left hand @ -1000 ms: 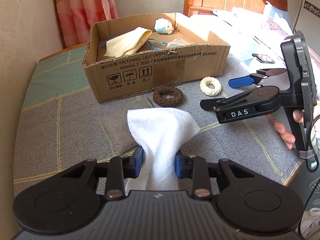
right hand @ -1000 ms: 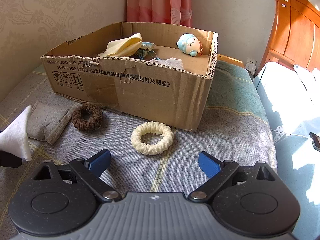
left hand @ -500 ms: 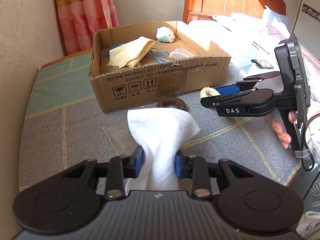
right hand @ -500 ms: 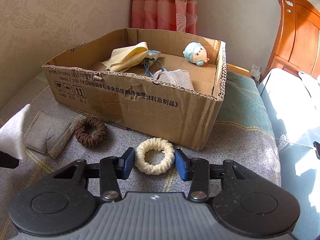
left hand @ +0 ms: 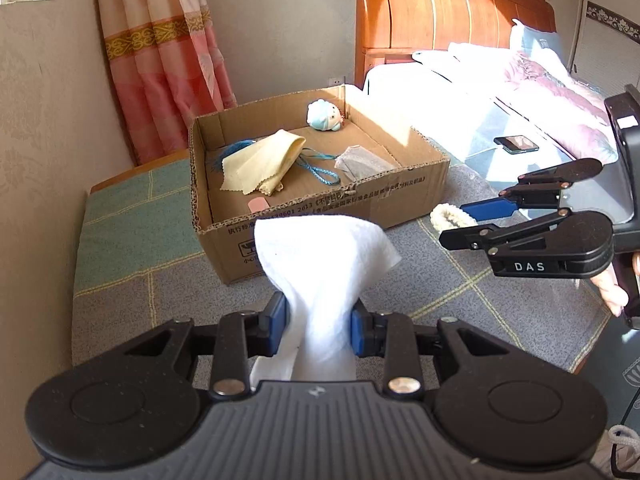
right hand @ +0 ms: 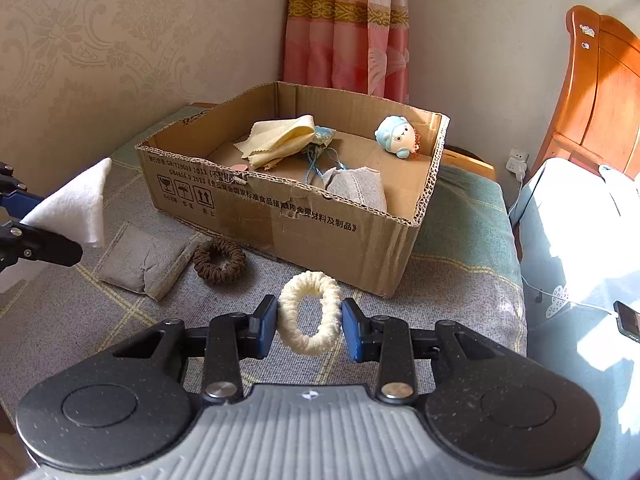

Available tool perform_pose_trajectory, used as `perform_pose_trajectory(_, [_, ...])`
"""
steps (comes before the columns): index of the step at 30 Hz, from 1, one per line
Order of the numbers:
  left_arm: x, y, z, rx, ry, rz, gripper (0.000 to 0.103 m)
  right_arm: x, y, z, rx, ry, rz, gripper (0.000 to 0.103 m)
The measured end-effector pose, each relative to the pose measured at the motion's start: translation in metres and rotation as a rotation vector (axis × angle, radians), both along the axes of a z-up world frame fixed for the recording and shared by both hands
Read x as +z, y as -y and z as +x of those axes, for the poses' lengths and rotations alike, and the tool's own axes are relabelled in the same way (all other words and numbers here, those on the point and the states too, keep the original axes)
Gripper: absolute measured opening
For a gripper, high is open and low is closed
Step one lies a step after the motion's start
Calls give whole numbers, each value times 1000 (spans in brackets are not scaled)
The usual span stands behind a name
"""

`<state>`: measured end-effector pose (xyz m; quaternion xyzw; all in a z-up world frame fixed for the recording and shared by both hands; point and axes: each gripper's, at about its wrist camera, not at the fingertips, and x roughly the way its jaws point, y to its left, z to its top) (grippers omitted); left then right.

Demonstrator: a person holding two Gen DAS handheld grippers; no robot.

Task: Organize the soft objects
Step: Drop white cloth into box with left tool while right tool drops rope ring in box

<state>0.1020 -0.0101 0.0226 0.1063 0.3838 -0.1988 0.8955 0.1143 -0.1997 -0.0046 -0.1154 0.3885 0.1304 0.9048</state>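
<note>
Closing right gripper (right hand: 309, 322) jaws squeeze cream scrunchie (right hand: 309, 312) between them, lifted ahead of cardboard box (right hand: 320, 216). Left gripper (left hand: 319, 327) jaws clamped on white cloth (left hand: 324, 256), box beyond.

brown scrunchie (right hand: 219, 260) hidden behind white cloth (left hand: 320, 264) in left view, phone (right hand: 628, 322) cut by right edge

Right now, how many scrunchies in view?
2. Cream scrunchie pinched between the right fingers, which are closing; brown scrunchie on the blanket before the box. None visible inside.
</note>
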Motion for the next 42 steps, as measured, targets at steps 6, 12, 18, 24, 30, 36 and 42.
perform_pose_trajectory(6, [22,6,41,17,49,15,30,35,-7,-13,58,64,10,39])
perform_pose_trajectory(12, [33,17,101,69,46,-1,31,56,-14,-12,81,115,5,39])
perform_pose_trajectory(18, [22,27,126,114,55,-93,99,61,-13,-4,72,126,-3,39])
perform_pose_trajectory(24, [18,17,110,162,78,-120,99,61,-11,8,49,120,-1,39])
perform_pose_trajectory(30, [22,-4,78,203,117,-114,101,65,-12,18,32,127,10,39])
perform_pose_trajectory(36, [3,-19,44,245,109,-28,101,67,-13,42,-14,104,15,40])
perform_pose_trajectory(42, [-8,-35,28,274,119,-10,101,69,-24,84,-56,95,-41,40])
